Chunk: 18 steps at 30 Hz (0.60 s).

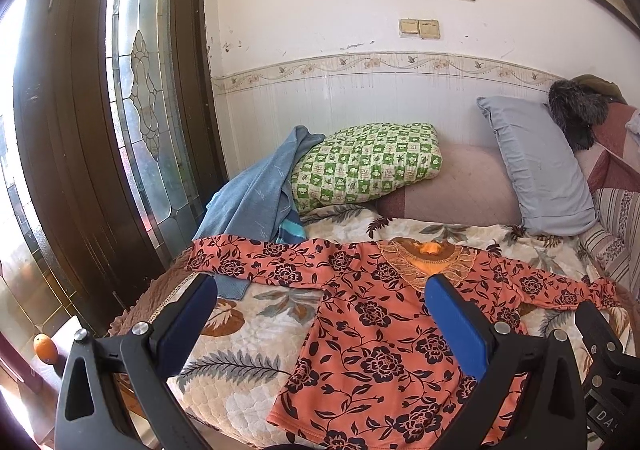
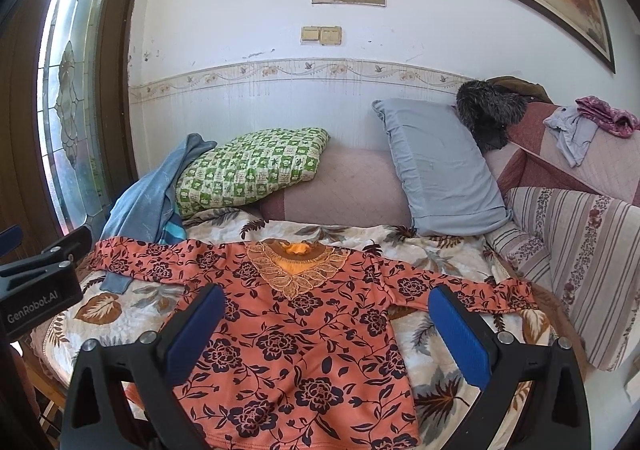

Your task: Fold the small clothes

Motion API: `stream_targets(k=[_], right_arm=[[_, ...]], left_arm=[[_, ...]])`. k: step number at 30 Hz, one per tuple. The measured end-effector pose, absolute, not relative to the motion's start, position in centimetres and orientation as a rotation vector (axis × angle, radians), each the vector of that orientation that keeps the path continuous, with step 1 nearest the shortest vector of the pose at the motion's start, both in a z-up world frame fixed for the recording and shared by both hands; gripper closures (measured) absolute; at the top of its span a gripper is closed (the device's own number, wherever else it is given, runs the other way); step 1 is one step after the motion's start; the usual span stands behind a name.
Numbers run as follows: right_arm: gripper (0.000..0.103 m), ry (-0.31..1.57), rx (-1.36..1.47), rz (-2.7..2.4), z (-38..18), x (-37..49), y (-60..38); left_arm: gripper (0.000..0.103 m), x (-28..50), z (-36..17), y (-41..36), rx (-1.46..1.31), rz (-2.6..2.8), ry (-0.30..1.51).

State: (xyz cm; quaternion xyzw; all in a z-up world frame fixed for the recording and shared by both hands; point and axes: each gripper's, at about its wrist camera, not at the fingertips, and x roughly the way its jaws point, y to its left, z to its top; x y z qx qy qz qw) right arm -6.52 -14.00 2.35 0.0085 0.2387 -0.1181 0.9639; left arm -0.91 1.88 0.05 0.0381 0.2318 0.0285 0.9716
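An orange top with dark flowers (image 1: 372, 334) lies flat on the leaf-print sofa cover, front up, both sleeves spread sideways; it also shows in the right wrist view (image 2: 296, 338). Its lace collar (image 2: 294, 266) points to the sofa back. My left gripper (image 1: 320, 290) is open and empty, held above the top's left half. My right gripper (image 2: 326, 298) is open and empty, held above the top's middle. The right gripper's body shows at the right edge of the left wrist view (image 1: 604, 346), and the left gripper's body at the left edge of the right wrist view (image 2: 40, 282).
A blue garment (image 1: 256, 193) hangs at the sofa's left end under the left sleeve. A green checked cushion (image 2: 252, 165) and a grey pillow (image 2: 436, 169) lean on the sofa back. A striped armrest (image 2: 576, 258) is at right. A glazed door (image 1: 148, 97) stands at left.
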Motion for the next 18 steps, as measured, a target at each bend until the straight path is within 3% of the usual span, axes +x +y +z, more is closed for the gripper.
stream_targets(k=[18], right_arm=[[0.000,0.515,0.024,-0.232,1.54,-5.63,-13.76]], left_arm=[[0.000,-0.41,-0.47,1.83,0.087,0.051,0.489]])
